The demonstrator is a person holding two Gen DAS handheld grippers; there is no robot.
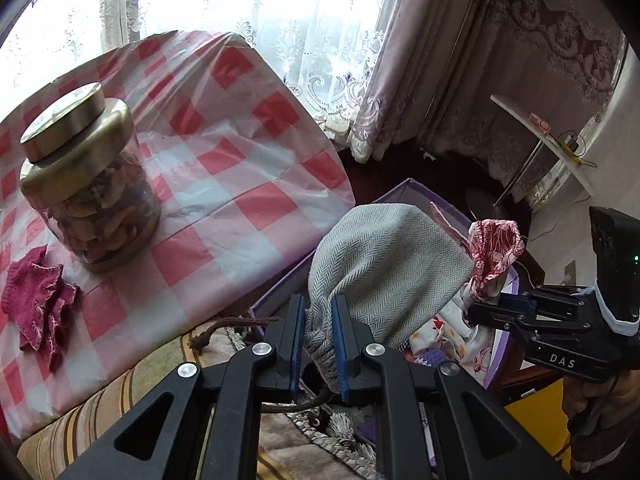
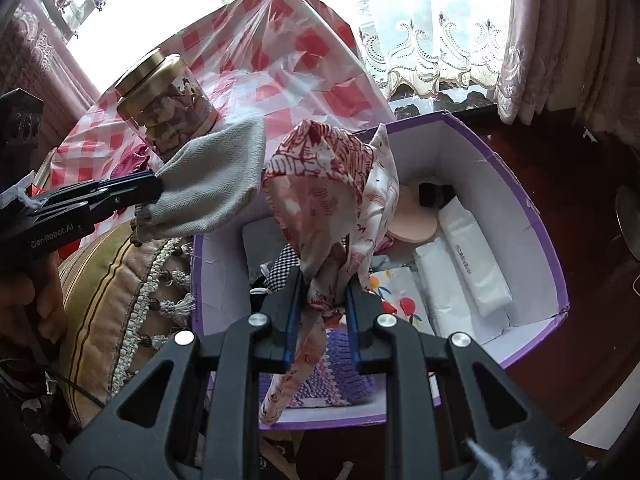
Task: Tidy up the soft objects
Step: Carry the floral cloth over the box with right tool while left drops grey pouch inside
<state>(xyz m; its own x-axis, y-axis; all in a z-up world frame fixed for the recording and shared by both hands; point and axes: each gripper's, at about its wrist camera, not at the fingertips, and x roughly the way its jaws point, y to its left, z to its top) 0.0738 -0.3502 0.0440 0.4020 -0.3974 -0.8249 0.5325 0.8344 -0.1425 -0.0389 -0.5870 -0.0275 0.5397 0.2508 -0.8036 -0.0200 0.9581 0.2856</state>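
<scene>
A: Pouch (image 1: 384, 268), grey herringbone: where is it?

B: Pinched at its gathered drawstring end in the left gripper (image 1: 318, 344), jaws nearly closed on the fabric. It is held up in the air over the near corner of the purple box (image 2: 532, 216), beside the cushion (image 2: 100, 292).

A: And the right gripper (image 2: 320, 320)?

B: Its jaws are clamped on a bunched red-and-white cloth (image 2: 320, 184), which stands up above the box. The cloth's loose tail hangs down between the fingers.

A: How close are the two pieces?

B: Just beside each other in the right wrist view; I cannot tell if they touch.

A: What lies in the box?

B: White wrapped packs (image 2: 476, 256) along the right wall, a fruit-print cloth (image 2: 400, 300), a purple knit piece (image 2: 320, 384), a checked scrap (image 2: 286, 268), and a round peach pad (image 2: 412, 216) towards the back.

A: Anything on the counter (image 1: 248, 208)?

B: A checked red-and-white cover, a gold-lidded jar (image 1: 92, 184) and a crumpled maroon cloth (image 1: 38, 304) near the jar.
</scene>
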